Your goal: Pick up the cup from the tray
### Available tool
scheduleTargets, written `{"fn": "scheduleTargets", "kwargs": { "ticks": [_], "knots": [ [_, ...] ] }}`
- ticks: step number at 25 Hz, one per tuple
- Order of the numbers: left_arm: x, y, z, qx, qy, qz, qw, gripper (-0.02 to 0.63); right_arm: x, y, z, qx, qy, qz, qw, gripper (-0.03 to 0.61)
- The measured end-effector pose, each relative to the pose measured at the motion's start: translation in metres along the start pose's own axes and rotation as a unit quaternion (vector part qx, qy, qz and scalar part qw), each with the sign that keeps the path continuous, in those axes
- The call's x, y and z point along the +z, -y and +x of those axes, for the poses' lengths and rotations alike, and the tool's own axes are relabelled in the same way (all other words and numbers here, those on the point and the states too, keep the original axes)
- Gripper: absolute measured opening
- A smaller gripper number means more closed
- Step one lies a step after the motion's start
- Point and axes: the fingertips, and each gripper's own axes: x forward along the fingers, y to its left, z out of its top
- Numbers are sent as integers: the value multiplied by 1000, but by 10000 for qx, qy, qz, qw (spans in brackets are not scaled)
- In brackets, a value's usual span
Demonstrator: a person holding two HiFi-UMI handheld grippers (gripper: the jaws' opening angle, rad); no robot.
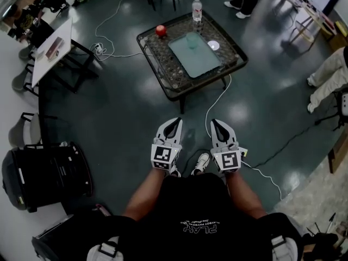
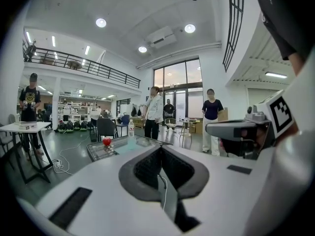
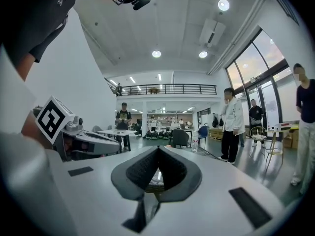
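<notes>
The cup (image 1: 193, 39) stands at the far end of the pale tray (image 1: 200, 63) on the low table (image 1: 157, 64), with a red apple (image 1: 161, 30) and a bottle (image 1: 197, 8) nearby. Well apart from it (close in front of the person's body), the left gripper (image 1: 175, 122) and right gripper (image 1: 216, 123) each have their jaws pressed together, holding nothing.

Dark glossy floor (image 1: 109, 107) reflecting the lamps, white side table (image 1: 51, 50) at left, tall windows (image 2: 177, 85) at far end, round ceiling lights (image 2: 101, 22) lit, black-railed mezzanine (image 2: 74, 65) along white upper wall.
</notes>
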Motion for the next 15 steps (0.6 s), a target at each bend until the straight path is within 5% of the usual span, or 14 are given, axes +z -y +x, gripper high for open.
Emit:
{"fn": "scheduleTargets", "kwargs": {
  "ticks": [15],
  "knots": [
    [7,-14,33,217,15,-7,9998,8,1,26,37,252,-6,34,9997,9]
  ]
}}
